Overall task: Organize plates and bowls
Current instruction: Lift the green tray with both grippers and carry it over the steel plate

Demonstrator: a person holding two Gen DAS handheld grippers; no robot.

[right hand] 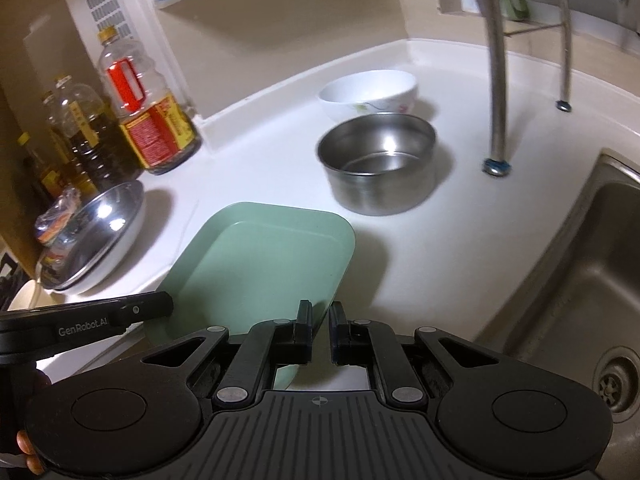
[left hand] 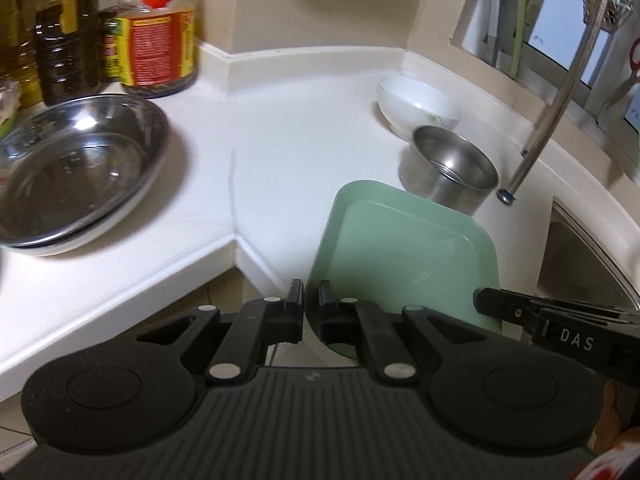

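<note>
Left wrist view: my left gripper (left hand: 310,300) and right gripper (right hand: 320,322) both pinch the green plate (left hand: 404,252).
The plate sits tilted beside the steel bowl (left hand: 452,168); white bowl (left hand: 416,106) just behind that.

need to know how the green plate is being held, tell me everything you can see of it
The green plate is a pale sage, squarish dish with rounded corners, a raised rim and a flat matte well, plastic or melamine by its look, and empty. It is tilted, its far edge over the white counter. The left tongs are shut on its near left rim, the right tongs shut on its near right rim. It lies just in front of the steel bowl; whether they touch is unclear.
</note>
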